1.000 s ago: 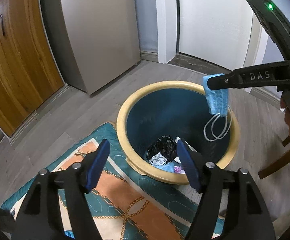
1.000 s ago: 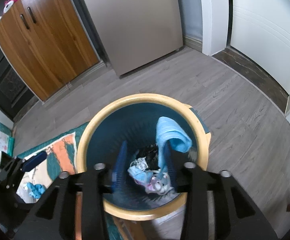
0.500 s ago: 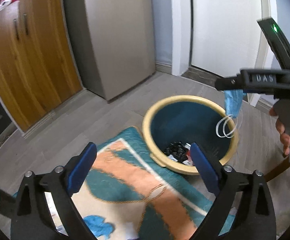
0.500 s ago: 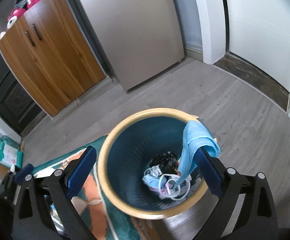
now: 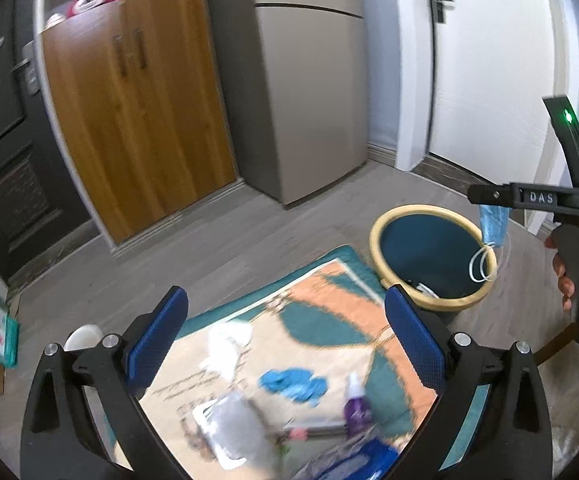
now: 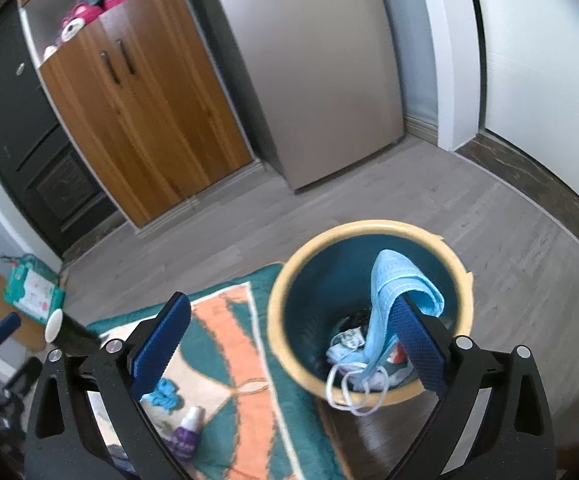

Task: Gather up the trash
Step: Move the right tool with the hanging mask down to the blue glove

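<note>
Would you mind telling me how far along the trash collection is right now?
Some trash already lies in the bin. The right gripper is open, yet the blue face mask hangs from one finger above the bin. A crumpled blue piece and small purple bottle remain on the rug.

Both grippers (image 5: pixel 285 336) (image 6: pixel 289 344) have black frames, silver screws and blue ribbed pads (image 5: pixel 415 340); the right carries "DAS" lettering and a green light.
</note>
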Demonstrator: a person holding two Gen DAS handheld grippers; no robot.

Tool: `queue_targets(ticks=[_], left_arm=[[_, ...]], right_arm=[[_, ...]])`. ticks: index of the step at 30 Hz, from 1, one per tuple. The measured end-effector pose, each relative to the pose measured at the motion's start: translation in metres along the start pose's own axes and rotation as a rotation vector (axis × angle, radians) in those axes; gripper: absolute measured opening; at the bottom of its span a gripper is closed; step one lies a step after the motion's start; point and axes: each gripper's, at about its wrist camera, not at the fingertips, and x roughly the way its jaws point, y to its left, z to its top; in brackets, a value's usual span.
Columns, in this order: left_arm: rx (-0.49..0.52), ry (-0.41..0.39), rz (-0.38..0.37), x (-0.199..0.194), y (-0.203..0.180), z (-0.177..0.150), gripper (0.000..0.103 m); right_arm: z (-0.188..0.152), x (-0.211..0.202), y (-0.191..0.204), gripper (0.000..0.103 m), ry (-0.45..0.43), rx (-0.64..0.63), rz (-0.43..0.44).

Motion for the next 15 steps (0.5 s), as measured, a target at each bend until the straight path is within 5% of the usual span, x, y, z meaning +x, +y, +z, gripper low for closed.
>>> queue_targets(ticks=[7,15], left_arm=[[-0.075,0.008,0.093,-0.027,0.055,-0.021,0.097],[-0.159,0.073,0.171,-0.016,0.098,-0.044,0.097]], right_arm=[[-0.027,0.015,0.035,0.098,0.078,-0.023,0.035],[-0.061,0.045,0.076,0.098,0.198,-0.102,0.027]])
